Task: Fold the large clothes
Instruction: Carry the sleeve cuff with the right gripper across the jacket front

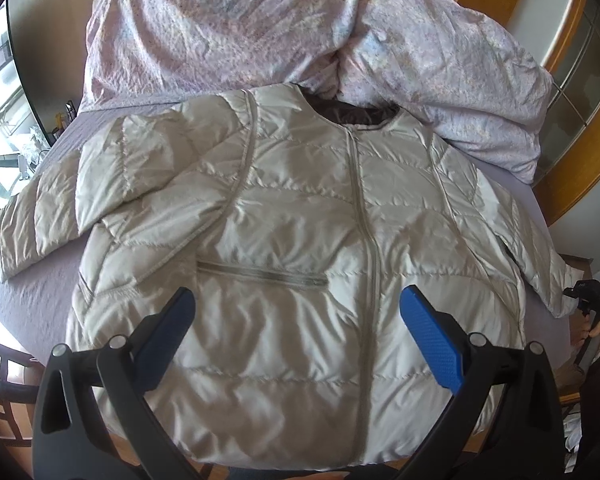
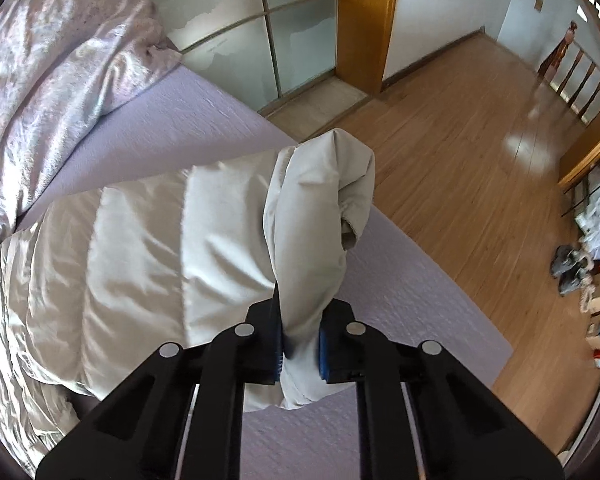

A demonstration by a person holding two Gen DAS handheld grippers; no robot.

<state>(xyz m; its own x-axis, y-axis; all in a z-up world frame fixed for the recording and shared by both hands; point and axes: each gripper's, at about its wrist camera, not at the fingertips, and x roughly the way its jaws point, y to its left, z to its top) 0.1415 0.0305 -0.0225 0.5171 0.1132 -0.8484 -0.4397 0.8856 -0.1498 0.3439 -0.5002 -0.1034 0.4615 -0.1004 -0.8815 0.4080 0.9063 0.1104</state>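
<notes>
A pale quilted jacket (image 1: 300, 216) lies front up on the lilac bed sheet (image 1: 28, 296), zipped, with its left sleeve folded over the chest. My left gripper (image 1: 296, 312) hovers open above the jacket's lower front, blue pads wide apart, nothing between them. In the right wrist view, my right gripper (image 2: 300, 344) is shut on the cuff end of the jacket's other sleeve (image 2: 320, 216). The bunched cuff stands up between the blue pads, above the sheet (image 2: 400, 292) near the bed's edge. The right gripper also shows small at the far right edge (image 1: 592, 292) of the left wrist view.
A crumpled floral duvet (image 1: 260, 28) is heaped at the head of the bed behind the jacket. Wooden floor (image 2: 460, 140) runs beside the bed, with a glass sliding door (image 2: 260, 32) and a pile of shoes and bags (image 2: 588, 272) at the right.
</notes>
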